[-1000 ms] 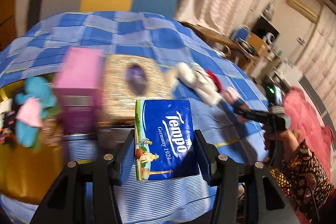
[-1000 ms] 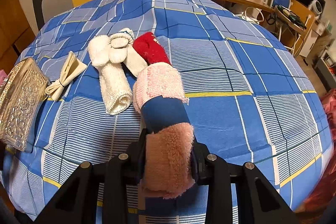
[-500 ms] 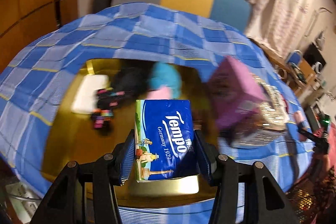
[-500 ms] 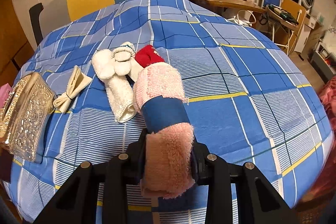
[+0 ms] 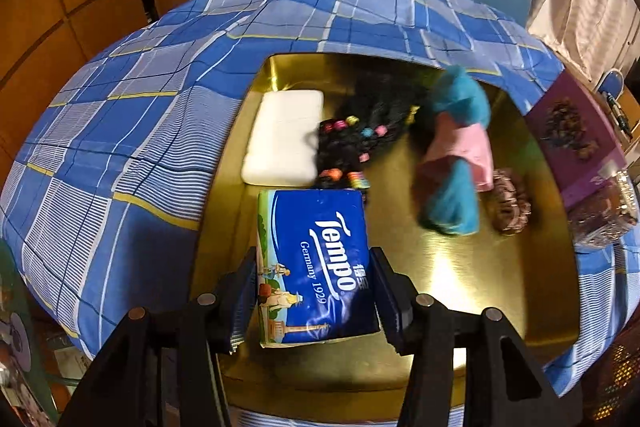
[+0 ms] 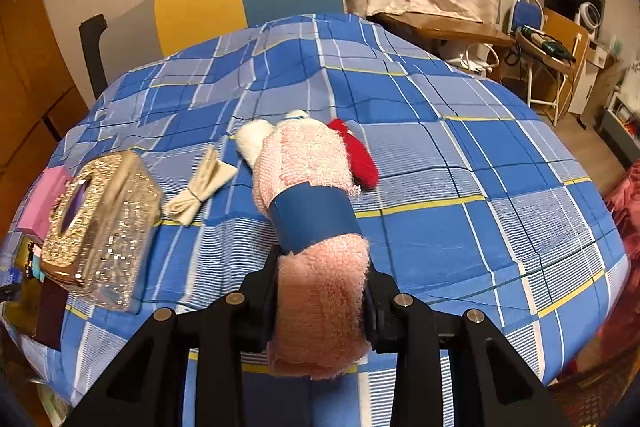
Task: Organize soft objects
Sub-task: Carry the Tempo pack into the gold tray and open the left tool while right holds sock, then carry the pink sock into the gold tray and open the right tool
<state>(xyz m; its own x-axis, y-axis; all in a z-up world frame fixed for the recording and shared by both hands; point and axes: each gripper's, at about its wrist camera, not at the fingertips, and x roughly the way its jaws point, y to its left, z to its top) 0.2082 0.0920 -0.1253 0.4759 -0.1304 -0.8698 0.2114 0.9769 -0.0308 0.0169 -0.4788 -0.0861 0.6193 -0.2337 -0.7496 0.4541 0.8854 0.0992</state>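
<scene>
- Table [image 6: 420, 155], blue checked cloth: carries everything listed.
- Gold tray [image 5: 460, 267], left side of the table: holds a white pad [image 5: 286, 137] at 11 o'clock, a black beaded bundle [image 5: 360, 131] at 12, and a teal-and-pink cloth [image 5: 456, 163] at 1 o'clock from the held pack.
- Tissue pack [image 5: 316, 263]: clamped in the left gripper [image 5: 314, 303], long axis running away from the fingers, over the tray's near half; free tray surface lies at 3 o'clock.
- Pink towel roll [image 6: 316, 259], blue band: pinched in the right gripper [image 6: 320, 311], above the cloth, long axis pointing to 12; tray lies toward 9 o'clock, past the glitter tissue box [image 6: 100, 231].
- Judgement: left hand nearer; lowering comes next.
</scene>
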